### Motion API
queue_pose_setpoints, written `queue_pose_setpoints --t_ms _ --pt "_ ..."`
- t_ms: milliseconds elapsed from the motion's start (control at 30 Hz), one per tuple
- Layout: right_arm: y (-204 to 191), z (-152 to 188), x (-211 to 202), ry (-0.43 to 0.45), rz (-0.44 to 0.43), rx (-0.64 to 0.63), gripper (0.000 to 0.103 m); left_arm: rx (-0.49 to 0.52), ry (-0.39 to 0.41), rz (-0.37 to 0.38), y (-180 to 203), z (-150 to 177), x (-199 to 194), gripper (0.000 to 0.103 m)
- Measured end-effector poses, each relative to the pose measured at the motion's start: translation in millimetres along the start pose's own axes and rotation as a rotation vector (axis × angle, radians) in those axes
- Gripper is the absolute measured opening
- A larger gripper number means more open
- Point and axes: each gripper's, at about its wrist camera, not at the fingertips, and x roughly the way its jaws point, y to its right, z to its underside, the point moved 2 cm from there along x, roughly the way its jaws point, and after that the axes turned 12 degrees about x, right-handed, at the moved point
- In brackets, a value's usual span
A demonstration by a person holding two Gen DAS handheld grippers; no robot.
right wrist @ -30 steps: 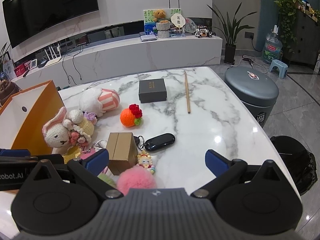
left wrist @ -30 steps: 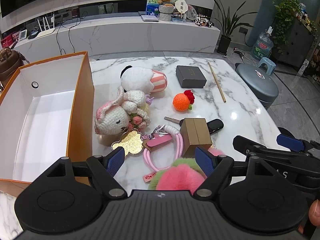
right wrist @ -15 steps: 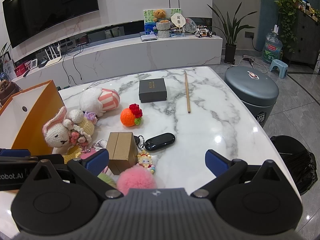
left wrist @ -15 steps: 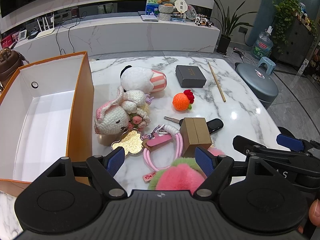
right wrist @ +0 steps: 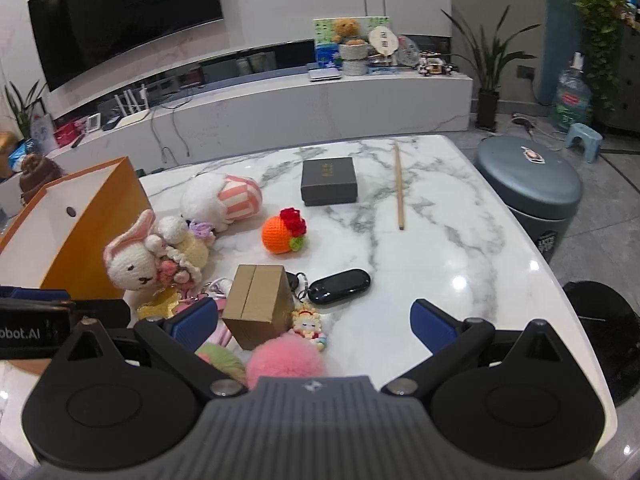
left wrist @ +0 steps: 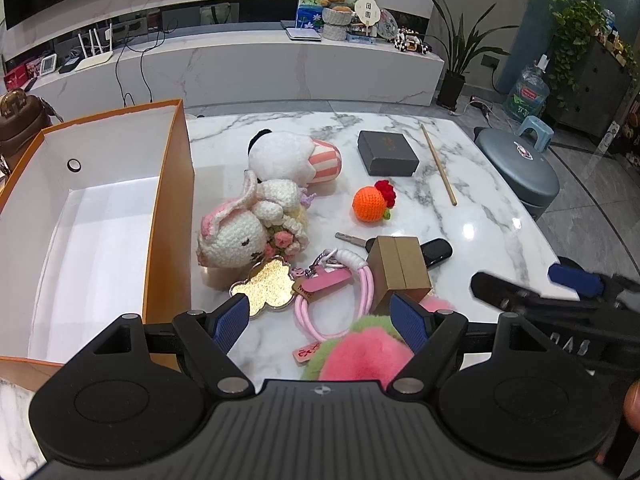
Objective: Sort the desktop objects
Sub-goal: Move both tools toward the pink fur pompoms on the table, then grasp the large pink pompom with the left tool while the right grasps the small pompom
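Both claws hung open and empty at the near edge of the marble tabletop (left wrist: 480, 208). The pink-and-green fluffy pompom (left wrist: 360, 350) lay directly under the left claw (left wrist: 320, 316), nearer it than the right claw (right wrist: 316, 320); the open orange cardboard box (left wrist: 170, 200) stood to its left.
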Motion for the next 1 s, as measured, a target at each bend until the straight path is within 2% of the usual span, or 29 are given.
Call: queue_pose_setpoints --t_ms 133,233,533,767,867,1000 --pt "7.1 -7.4 0.3 0.047 0.02 -0.029 0.102 0.017 -0.025 0.013 4.6 3.5 5.0 0.091" --pt "9.2 -11.0 6.6 0.038 -0.003 -0.072 0.102 0.043 -0.063 0.019 12.4 8.0 14.6 0.091" --pt "3.5 -1.2 28.3 -0.104 -0.11 -0.127 0.102 0.047 -0.121 0.064 23.9 24.9 32.8 0.091" --pt "-0.4 17.8 54.9 -0.181 -0.077 -0.204 0.102 0.083 -0.158 0.053 30.1 36.2 43.8 0.091" --pt "1.6 23.6 66.5 -0.229 -0.08 -0.196 0.098 0.086 -0.161 0.05 31.0 39.9 49.2 0.091" --pt "-1.0 30.7 76.2 -0.263 -0.073 -0.216 0.084 0.096 -0.164 0.056 32.5 47.8 59.3 0.091"
